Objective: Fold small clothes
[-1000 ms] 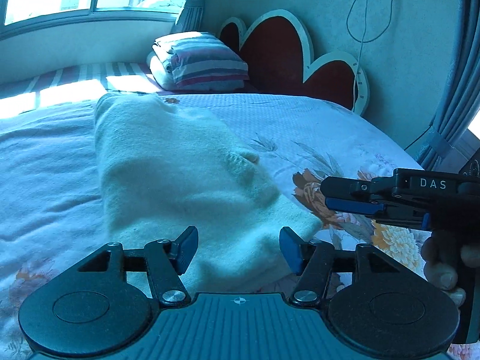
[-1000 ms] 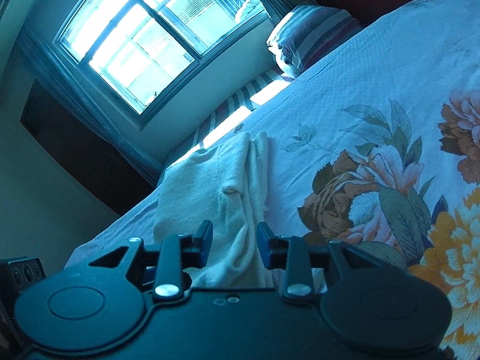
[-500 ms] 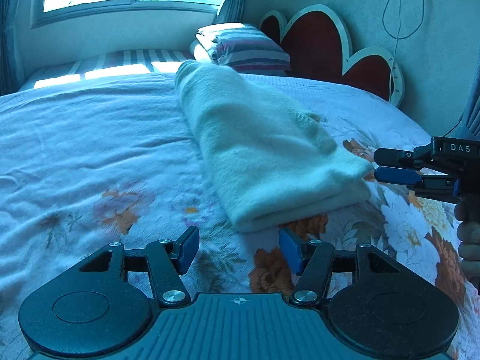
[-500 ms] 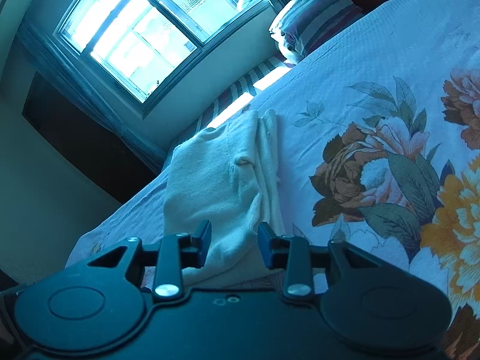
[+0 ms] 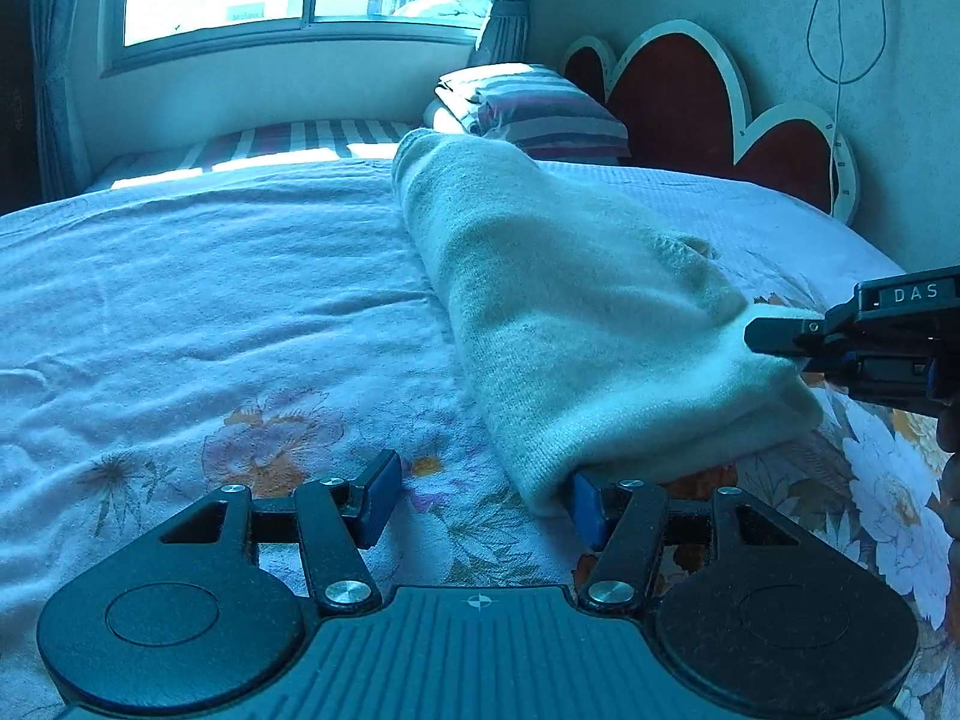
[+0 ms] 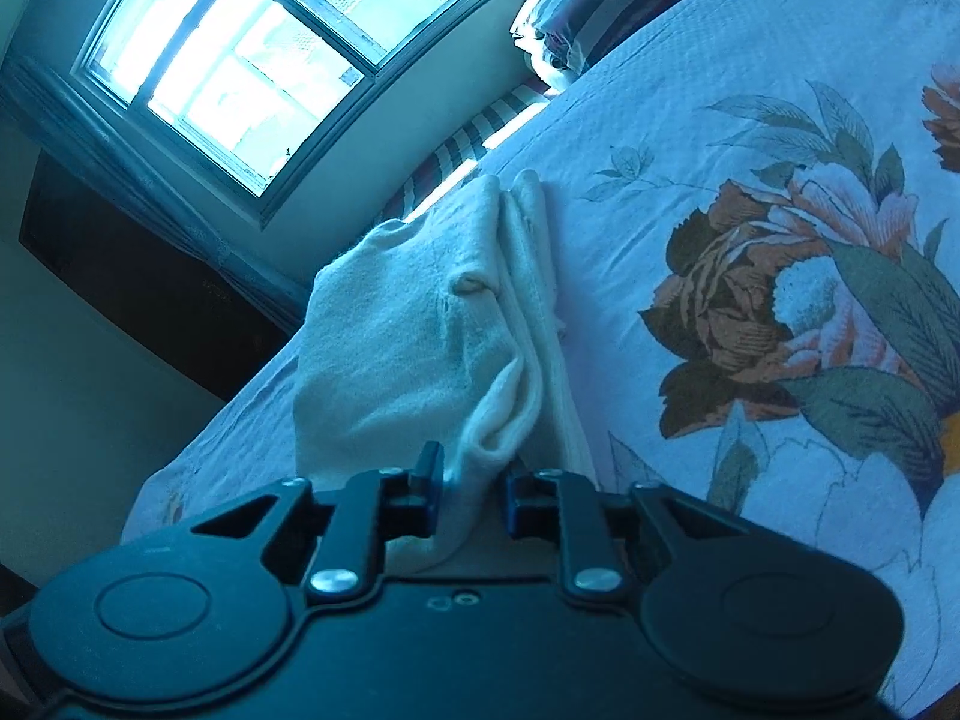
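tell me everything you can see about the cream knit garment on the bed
The cream garment is a soft, fuzzy knit, folded lengthwise into a long strip of stacked layers lying on the floral bedsheet, running toward the striped pillow. A small opening shows on its top. The right gripper is closing on its pinched near corner; the open left gripper has one finger at the other near corner.

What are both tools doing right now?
Left tool: open, one pad against the cream knitted garment, nothing gripped.
Right tool: closing, pinching that garment's corner.

Bedsheet (image 5: 210, 312) left of folded garment (image 5: 570, 324) lies bare; pillow (image 5: 534, 108) beyond
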Demonstrator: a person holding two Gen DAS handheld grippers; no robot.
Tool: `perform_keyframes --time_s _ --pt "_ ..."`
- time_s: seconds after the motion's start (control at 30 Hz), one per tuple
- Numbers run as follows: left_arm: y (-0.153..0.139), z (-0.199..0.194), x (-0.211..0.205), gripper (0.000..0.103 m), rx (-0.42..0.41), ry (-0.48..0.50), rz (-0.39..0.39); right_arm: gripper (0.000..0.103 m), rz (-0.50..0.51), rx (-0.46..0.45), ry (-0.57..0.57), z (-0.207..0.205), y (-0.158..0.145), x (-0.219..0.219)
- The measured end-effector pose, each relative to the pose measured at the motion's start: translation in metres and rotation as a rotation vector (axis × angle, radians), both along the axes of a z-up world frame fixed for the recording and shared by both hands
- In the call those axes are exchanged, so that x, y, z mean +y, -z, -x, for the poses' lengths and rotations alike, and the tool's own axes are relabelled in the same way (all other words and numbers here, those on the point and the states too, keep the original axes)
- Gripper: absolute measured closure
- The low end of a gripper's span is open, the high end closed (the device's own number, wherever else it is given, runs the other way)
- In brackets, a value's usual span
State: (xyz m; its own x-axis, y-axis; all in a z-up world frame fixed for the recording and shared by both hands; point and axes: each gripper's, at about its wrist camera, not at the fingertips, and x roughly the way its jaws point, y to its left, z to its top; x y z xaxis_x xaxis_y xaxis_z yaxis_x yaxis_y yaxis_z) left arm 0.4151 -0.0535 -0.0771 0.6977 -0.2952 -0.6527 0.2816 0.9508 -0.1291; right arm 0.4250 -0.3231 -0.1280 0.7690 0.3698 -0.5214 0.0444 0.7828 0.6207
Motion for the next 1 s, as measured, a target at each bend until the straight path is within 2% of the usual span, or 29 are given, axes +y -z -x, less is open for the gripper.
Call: perform_keyframes --time_s 0.13,0.27,0.4,0.5,0.53,0.6,0.67,0.73,0.83,0.97,1.0 --pt "0.001 -0.001 0.002 0.044 0.004 -0.011 0.015 0.094 0.056 -0.095 -0.012 0.014 -0.026 0.007" --pt "0.001 0.001 0.002 0.044 0.003 -0.027 0.026 0.095 0.072 -0.128 -0.01 0.028 -0.04 0.001" --pt "0.002 0.001 0.003 0.044 0.009 -0.034 0.033 0.095 0.079 -0.11 0.012 0.033 -0.033 -0.009" --pt "0.0 0.002 0.006 0.044 0.012 -0.039 0.045 0.093 0.019 -0.075 -0.015 0.026 -0.018 -0.012" --pt "0.0 0.002 0.007 0.044 0.01 -0.046 0.053 0.089 0.012 -0.074 -0.021 0.021 -0.015 -0.01" --pt "0.001 0.002 0.008 0.044 0.011 -0.054 0.062 0.062 0.008 -0.087 -0.015 0.014 -0.012 -0.011" --pt "0.002 0.003 0.007 0.044 0.01 -0.054 0.056 0.055 -0.031 -0.086 -0.014 0.003 -0.008 -0.016" --pt "0.003 0.003 0.007 0.044 0.008 -0.059 0.056 0.06 -0.079 -0.068 -0.047 -0.011 -0.003 -0.022" --pt "0.004 0.003 0.009 0.044 0.009 -0.067 0.071 0.067 -0.084 -0.019 -0.072 -0.025 0.003 -0.027" --pt "0.004 0.003 0.009 0.044 0.011 -0.067 0.075 0.067 -0.042 0.007 -0.082 -0.027 0.003 -0.028" --pt "0.004 0.003 0.009 0.044 0.012 -0.068 0.077 0.064 -0.061 0.004 -0.082 -0.025 0.003 -0.03"
